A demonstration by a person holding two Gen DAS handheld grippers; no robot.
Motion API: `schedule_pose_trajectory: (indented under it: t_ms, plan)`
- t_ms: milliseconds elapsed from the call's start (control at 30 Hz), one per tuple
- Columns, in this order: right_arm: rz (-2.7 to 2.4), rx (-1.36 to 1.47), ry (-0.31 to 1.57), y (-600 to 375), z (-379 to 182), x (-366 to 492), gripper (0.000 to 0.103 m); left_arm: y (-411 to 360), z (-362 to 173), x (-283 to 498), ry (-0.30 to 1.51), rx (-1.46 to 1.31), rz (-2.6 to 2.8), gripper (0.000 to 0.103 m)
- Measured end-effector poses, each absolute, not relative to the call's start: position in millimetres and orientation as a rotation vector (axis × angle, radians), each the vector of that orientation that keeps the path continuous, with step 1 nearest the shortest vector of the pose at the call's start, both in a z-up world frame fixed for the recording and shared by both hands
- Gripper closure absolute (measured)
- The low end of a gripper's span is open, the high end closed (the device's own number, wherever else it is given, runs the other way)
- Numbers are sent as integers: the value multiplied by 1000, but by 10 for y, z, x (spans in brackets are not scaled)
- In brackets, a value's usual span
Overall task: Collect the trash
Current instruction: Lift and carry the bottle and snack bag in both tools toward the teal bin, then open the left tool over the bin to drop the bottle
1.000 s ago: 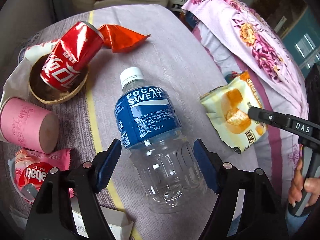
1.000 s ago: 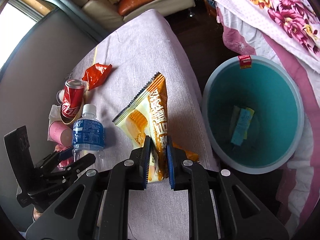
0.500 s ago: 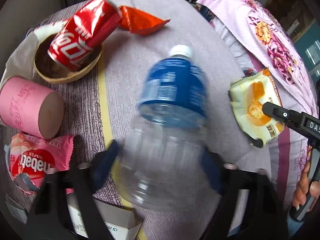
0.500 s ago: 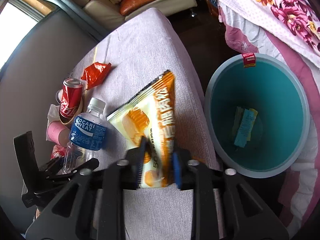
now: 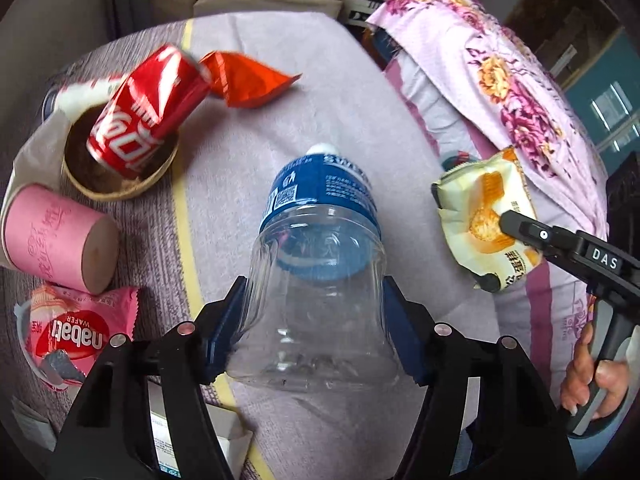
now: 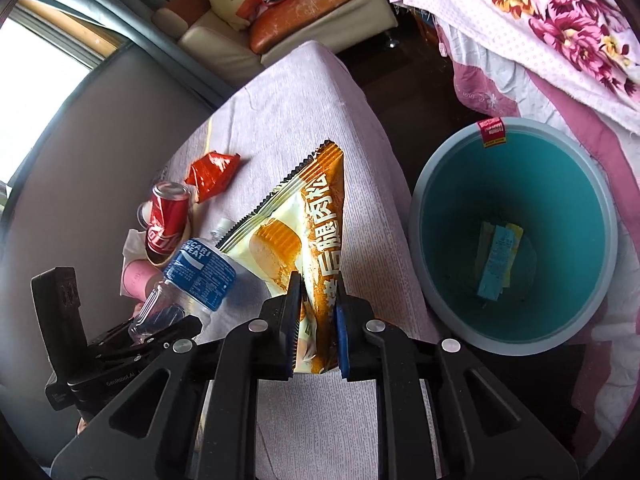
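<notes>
My left gripper (image 5: 316,328) is shut on the clear base of an empty Pocari Sweat bottle (image 5: 320,264) and holds it lifted off the table, cap pointing away. The bottle also shows in the right wrist view (image 6: 192,276). My right gripper (image 6: 316,320) is shut on a yellow-orange snack bag (image 6: 304,236) and holds it above the table's right edge. The bag also shows in the left wrist view (image 5: 480,216). A teal trash bin (image 6: 436,184) stands on the floor to the right, with some paper scraps (image 6: 496,260) at its bottom.
On the table lie a red Coca-Cola can (image 5: 144,116) in a small woven bowl (image 5: 116,188), an orange wrapper (image 5: 244,80), a pink roll (image 5: 56,236), a pink Nabati wafer pack (image 5: 76,332) and a white box (image 5: 188,436). Floral bedding (image 5: 500,68) lies at the right.
My left gripper closed on the bottle and lifted it, tilting its base toward the camera. My right gripper raised the snack bag off the table.
</notes>
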State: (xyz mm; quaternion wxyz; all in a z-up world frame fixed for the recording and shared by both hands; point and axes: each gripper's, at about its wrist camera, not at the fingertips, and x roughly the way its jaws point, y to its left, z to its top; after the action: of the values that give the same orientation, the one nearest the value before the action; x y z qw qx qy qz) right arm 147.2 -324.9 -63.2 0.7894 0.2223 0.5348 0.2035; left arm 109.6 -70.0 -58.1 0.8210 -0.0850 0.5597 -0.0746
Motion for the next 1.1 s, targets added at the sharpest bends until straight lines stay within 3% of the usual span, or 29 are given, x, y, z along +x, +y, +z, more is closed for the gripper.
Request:
schedule_pose_trajectory:
  t_ms: [800,1100]
  plan:
    - [360,552,1035,-3913,-365,1450,89,-1492,-199,1259,1096,-38,-272,38]
    - [211,594,980,-4523,-320,1404,89,-2115,-156,1520,1065,48,-386,38]
